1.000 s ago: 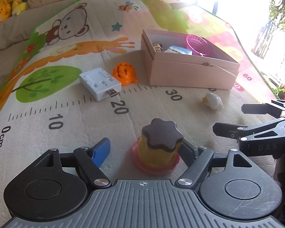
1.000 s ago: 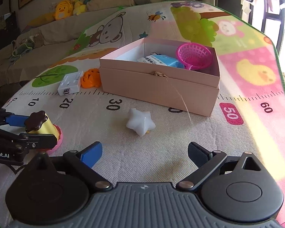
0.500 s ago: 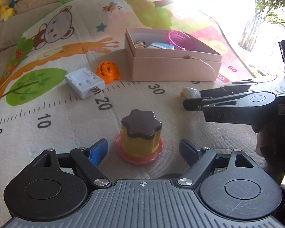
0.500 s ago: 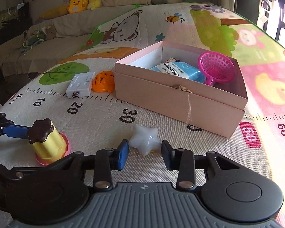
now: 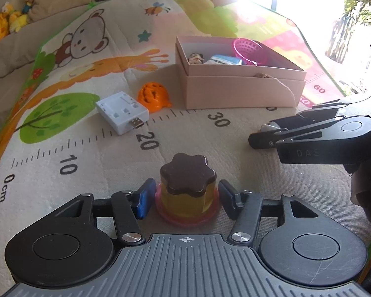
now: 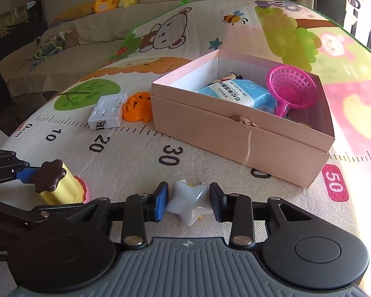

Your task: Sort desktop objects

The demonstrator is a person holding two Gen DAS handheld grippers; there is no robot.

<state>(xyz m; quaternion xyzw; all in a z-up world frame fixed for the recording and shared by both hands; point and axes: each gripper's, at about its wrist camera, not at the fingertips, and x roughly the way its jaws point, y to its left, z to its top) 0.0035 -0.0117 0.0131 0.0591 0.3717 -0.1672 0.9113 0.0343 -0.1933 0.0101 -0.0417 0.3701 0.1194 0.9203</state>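
left hand-held gripper: jaws just closing | right hand-held gripper: jaws narrowed

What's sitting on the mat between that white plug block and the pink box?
An orange toy lies there, right beside the white plug block and just short of the pink box. Both wrist views show it, the right one most plainly.

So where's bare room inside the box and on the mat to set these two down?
In the pink box, the near-left corner floor is bare; the tissue pack and pink strainer crowd the right. On the mat, the ruler strip before the box is free; the white adapter and orange toy crowd its left.
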